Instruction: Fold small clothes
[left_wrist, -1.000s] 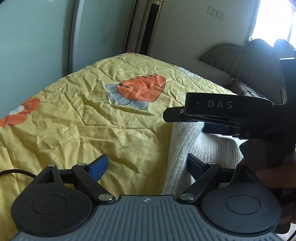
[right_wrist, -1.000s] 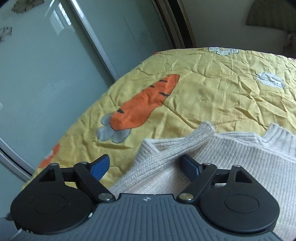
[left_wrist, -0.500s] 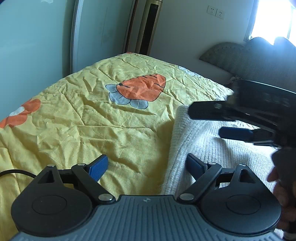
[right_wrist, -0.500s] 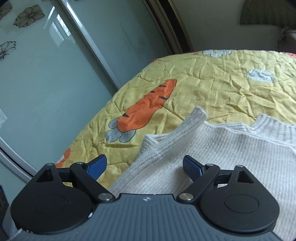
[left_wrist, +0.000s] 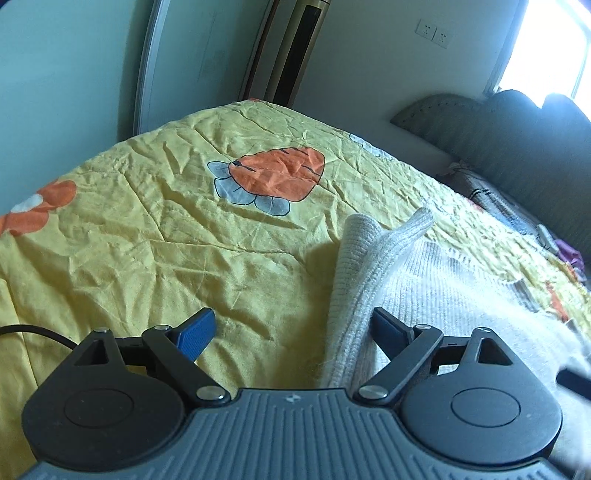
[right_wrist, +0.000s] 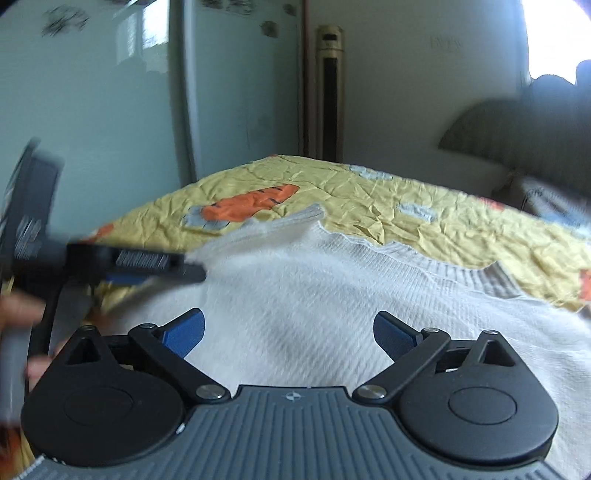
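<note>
A white sweater (right_wrist: 332, 295) lies on the bed (left_wrist: 184, 240). The left claw (left_wrist: 291, 332) gapes empty over its edge; the right claw's (right_wrist: 288, 332) jaws are opening, empty.

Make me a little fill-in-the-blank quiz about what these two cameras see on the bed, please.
1. The knitted sweater lying on the bed is ____ in colour.
2. The quilt under it is yellow, printed with orange ____.
3. The pads on the fingers of the left gripper are ____ in colour.
4. The right gripper, jaws opening, holds ____.

Missing words: white; carrots; blue; nothing
</note>
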